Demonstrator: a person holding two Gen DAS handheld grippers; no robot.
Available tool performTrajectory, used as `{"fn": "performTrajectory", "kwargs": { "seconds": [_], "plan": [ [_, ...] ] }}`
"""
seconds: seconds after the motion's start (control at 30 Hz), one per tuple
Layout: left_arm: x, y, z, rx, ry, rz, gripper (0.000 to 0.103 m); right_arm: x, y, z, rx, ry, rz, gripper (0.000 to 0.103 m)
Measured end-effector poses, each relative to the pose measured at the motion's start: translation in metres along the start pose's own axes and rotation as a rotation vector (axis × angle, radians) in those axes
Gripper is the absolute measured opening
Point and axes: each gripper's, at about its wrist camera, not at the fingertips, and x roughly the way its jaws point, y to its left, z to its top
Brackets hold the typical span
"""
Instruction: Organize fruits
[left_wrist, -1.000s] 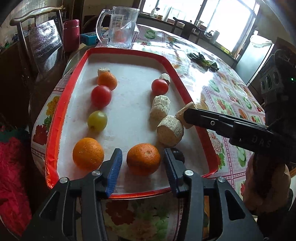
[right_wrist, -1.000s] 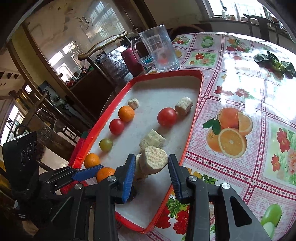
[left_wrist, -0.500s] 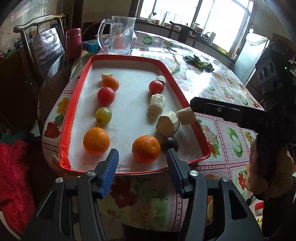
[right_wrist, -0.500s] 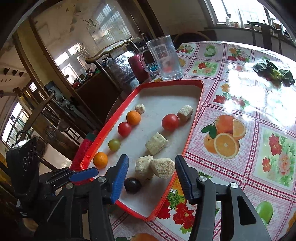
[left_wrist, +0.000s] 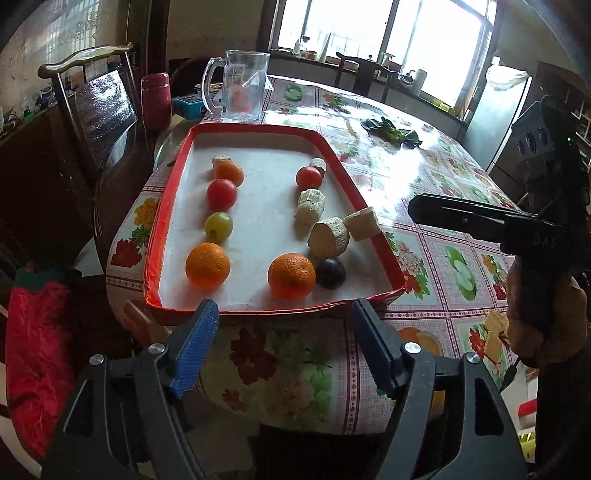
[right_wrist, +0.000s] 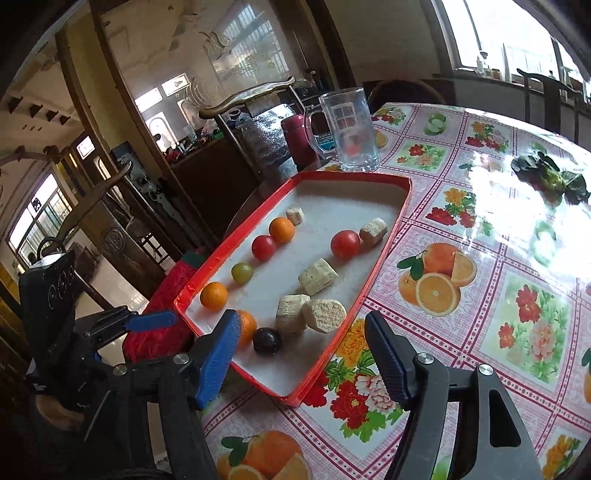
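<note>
Fruits sat inside the red tray (left_wrist: 164, 206), in 2 rows; the near-edge orange (left_wrist: 291, 275) lay straight ahead of my left gripper (left_wrist: 283, 343), nearer than my right gripper (right_wrist: 301, 356). I held both released, empty.

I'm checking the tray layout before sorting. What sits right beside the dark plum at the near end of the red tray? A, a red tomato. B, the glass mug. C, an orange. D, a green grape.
C: in the left wrist view the dark plum lies right next to an orange near the front rim of the red tray.
</note>
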Motion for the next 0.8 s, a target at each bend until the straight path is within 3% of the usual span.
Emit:
{"fn": "performTrajectory", "kwargs": {
  "seconds": [0.27, 0.47, 0.8],
  "plan": [
    [-0.015, -0.005, -0.012, 0.019, -0.013, 0.033, 0.077, -0.011, 0.009, -0.006, -0.174, 0.037, 0.019, 0.088],
    [-0.023, -0.007, -0.018, 0.029, -0.019, 0.073, 0.082, -0.010, 0.023, -0.021, -0.324, 0.093, 0.054, 0.090],
    [-0.038, -0.007, -0.016, 0.022, -0.061, 0.114, 0.082, -0.012, 0.041, -0.037, -0.452, 0.111, 0.122, 0.091]
  ]
}}
